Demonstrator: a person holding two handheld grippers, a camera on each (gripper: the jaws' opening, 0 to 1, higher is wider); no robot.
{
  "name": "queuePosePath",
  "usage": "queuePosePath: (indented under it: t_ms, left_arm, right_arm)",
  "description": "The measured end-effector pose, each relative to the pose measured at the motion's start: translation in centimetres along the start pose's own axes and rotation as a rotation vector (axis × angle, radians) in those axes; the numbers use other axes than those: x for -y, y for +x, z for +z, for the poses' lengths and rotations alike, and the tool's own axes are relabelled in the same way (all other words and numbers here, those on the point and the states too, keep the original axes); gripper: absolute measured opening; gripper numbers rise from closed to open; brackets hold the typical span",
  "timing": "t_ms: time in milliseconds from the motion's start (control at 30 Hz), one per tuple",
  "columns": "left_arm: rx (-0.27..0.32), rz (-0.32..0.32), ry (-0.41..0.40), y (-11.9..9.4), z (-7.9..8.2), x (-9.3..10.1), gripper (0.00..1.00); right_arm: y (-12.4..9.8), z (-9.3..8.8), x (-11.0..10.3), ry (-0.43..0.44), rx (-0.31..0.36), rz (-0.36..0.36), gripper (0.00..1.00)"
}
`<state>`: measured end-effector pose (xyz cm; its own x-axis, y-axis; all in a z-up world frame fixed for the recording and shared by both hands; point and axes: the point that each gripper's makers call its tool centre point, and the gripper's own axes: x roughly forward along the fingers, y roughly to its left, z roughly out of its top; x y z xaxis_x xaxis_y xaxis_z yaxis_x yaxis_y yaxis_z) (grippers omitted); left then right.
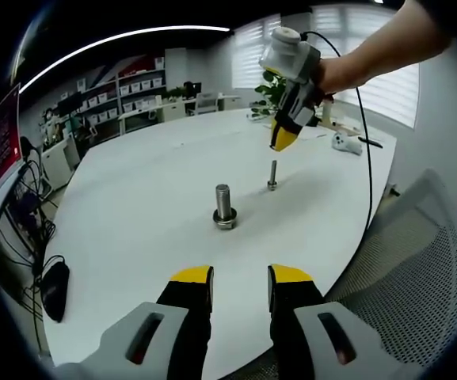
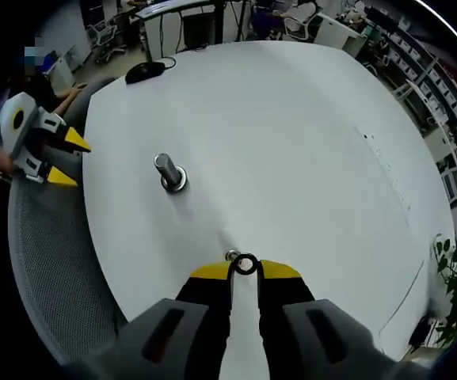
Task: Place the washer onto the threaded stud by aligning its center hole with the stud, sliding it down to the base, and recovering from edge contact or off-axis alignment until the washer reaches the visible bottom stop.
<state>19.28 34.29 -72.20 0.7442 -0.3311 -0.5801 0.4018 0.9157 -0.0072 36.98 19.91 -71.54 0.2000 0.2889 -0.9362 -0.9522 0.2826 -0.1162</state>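
In the right gripper view the right gripper (image 2: 245, 267) pinches the washer (image 2: 245, 264) at its tips, just above the thin stud (image 2: 231, 255). In the left gripper view that stud (image 1: 272, 175) stands upright on the white table (image 1: 133, 206), probably not yet threaded. The left gripper (image 1: 240, 279) hangs narrowly parted, holding nothing. 1 thicker bolt (image 1: 224, 206) stands nearer

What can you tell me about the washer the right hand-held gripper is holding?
The small dark metal ring washer is pinched between the yellow tips of the right hand-held gripper, its open center hole facing the camera. It hangs above the white table, just over the top of the thin threaded stud, not yet slid on.
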Motion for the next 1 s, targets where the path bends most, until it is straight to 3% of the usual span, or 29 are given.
queuePosePath:
  t_ms: [1000]
  left_arm:
    - [0.000,0.000,0.000,0.01,-0.08,-0.04,0.25]
  right_arm:
    - [-0.71,0.07,0.27,0.002,0.010,-0.010,0.13]
